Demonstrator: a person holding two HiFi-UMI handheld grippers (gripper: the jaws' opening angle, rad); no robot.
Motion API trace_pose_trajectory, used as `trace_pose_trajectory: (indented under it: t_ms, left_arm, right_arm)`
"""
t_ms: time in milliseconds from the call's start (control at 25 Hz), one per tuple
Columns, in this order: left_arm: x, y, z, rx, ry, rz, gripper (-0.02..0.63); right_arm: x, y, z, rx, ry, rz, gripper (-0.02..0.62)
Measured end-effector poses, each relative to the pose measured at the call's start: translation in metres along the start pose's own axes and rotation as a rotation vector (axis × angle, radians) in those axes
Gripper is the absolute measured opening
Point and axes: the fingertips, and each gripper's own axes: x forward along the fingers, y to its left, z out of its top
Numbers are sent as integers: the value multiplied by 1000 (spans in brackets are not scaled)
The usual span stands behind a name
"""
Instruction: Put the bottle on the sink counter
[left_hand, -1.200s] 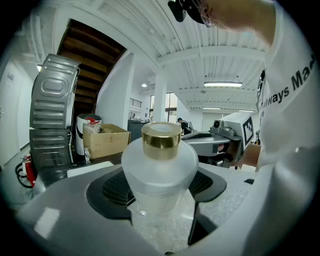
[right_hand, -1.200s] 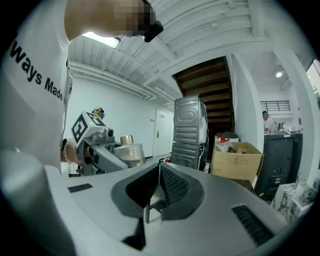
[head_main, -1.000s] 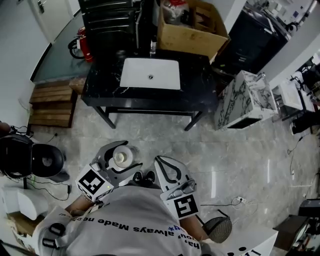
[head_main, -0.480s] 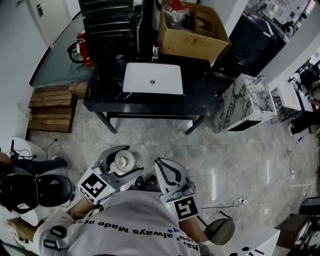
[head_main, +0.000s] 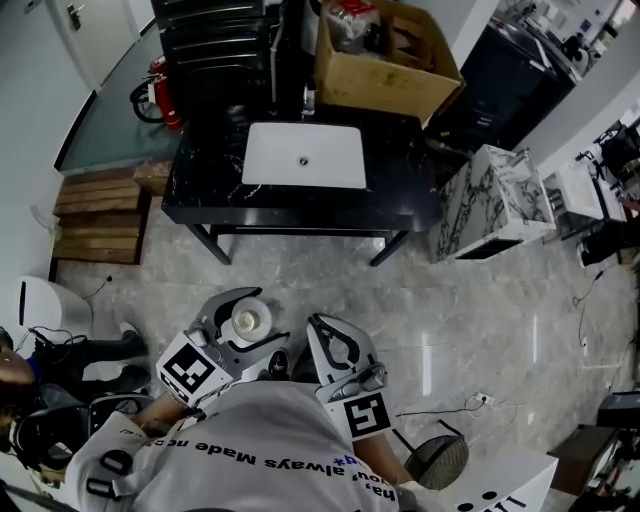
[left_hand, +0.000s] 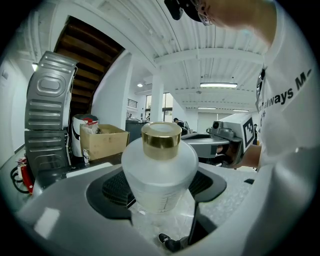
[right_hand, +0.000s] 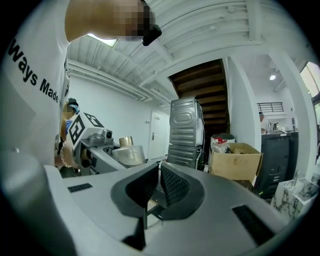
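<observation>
Frosted white bottle (left_hand: 159, 175), gold cap (left_hand: 161, 140), upright in the left tool (left_hand: 159, 186)

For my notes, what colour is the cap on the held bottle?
Gold cap on the frosted bottle; clearest in the left gripper view.

I'm seeing an open cardboard box (head_main: 385, 50) sitting at the top of the head view and a red fire extinguisher (head_main: 160, 88) standing at upper left. Wooden steps (head_main: 95, 215) are lying below it, and a marble-patterned block (head_main: 490, 205) is resting on the tiled floor (head_main: 480, 320).
</observation>
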Motion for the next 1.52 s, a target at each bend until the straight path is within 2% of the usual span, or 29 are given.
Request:
trace_pose_trajectory:
  t_ms: [240,360,680,880,1120,1520]
  left_arm:
    - [47,14,6,-4,17,-3,335]
    - [84,19,18,-30,2,-11,336]
    - [169,41,39,-2,20,-4,336]
    - [209,44,56,-5,25,-1,334]
    - [244,49,70,-3,17,0,336]
    - [273,68,78,-7,29,8,336]
  right_arm:
    - [7,-44,-11,9,3,16,15]
    - [10,-77,-14,14,-3,17,15]
    - [9,-173,-22,20,16,7,15]
    - [3,-217,-20,19,13,4,15]
    - [0,-254,-20,5,3,6,15]
    - [14,-288,-25,15,11,18,15]
